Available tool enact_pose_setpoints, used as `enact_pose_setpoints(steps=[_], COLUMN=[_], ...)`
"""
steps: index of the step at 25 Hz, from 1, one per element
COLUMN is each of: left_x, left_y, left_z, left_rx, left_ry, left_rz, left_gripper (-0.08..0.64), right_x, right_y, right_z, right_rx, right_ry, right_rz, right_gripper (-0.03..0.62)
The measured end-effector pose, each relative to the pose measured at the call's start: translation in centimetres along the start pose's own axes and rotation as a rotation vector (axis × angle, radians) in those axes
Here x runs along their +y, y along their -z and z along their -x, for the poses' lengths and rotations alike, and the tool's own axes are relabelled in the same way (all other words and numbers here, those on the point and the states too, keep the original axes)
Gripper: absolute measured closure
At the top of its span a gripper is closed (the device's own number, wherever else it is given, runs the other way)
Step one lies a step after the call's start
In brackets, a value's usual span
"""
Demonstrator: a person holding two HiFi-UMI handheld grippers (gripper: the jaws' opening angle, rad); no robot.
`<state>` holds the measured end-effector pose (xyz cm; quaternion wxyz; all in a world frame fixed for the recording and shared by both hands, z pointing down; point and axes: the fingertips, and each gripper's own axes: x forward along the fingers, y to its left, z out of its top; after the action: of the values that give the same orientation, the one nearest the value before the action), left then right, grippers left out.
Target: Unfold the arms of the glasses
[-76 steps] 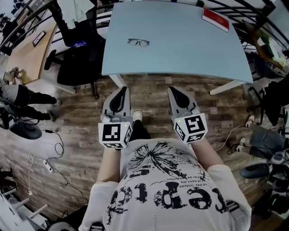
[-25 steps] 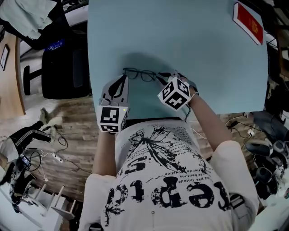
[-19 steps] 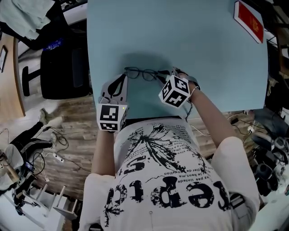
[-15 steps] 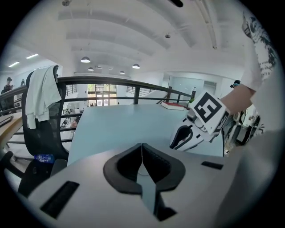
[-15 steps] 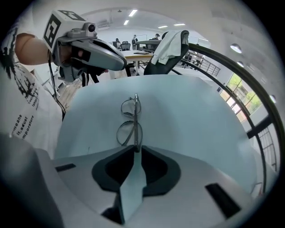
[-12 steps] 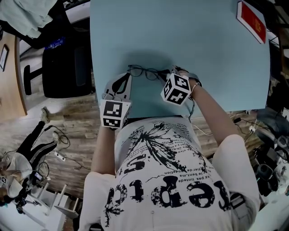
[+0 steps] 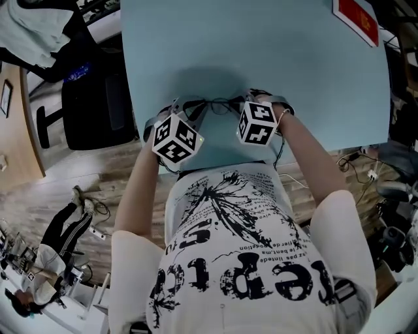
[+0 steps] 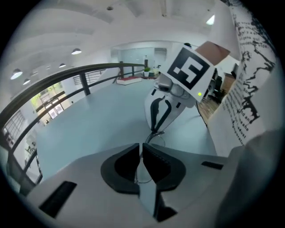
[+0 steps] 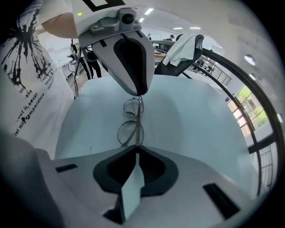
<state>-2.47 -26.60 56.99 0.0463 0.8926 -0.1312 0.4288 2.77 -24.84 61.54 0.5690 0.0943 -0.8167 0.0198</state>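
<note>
Head view: glasses (image 7: pixel 219 104) at the near part of the pale blue desk (image 7: pixel 261 52), lengthwise between the two grippers. Left gripper (image 7: pixel 198 106) at the frame's left end, right gripper (image 7: pixel 241 106) at its right end, both marker cubes close to the person's chest. Red booklet (image 7: pixel 356 18) lies at the far right corner of the desk, well apart from the glasses. Left gripper view: jaws closed to a thin slit, the thin frame wire caught in the slit at the tips; the other gripper faces it from just across, its tips on the frame's opposite end. Right gripper view: jaws have just been closing and now meet on the near end of the frame; both round lenses show in a row just beyond the tips, reaching to the left gripper's tip. Whether the frame rests on the desk or is lifted clear cannot be told.
</note>
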Motion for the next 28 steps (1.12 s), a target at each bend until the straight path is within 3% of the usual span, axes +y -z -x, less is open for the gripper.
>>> enact_pose_setpoints(steps=[3,5,11,18,28], left_x=[-0.9,-1.4,-3.7,-4.2,-4.3], left_y=[-0.2,-0.2,-1.1,-0.7,-1.6], left_z=[-1.2,-2.0,-4.4,-5.6,-4.3], left_rx=[0.061,0.091,0.174,0.19,0.095], left_ry=[0.104,0.16,0.218,0.219,0.229], left_rz=[-0.148,-0.234,-0.441,-0.503,-0.411], left_gripper=[0.53,0.471,0.471,0.518,0.518], right_x=[0.0,-0.1,0.8,1.1,1.7], right_y=[0.1,0.1,1.1,1.1,1.9], right_z=[-0.1,-0.2,0.8,0.8,0.9], right_rx=[0.014,0.022,0.022,0.026,0.04], right_ry=[0.002,0.002,-0.006,-0.016,-0.005], right_rz=[-0.006,-0.009,-0.014,-0.022,-0.061], right_gripper=[0.558,0.558,0.558,0.558,0.558])
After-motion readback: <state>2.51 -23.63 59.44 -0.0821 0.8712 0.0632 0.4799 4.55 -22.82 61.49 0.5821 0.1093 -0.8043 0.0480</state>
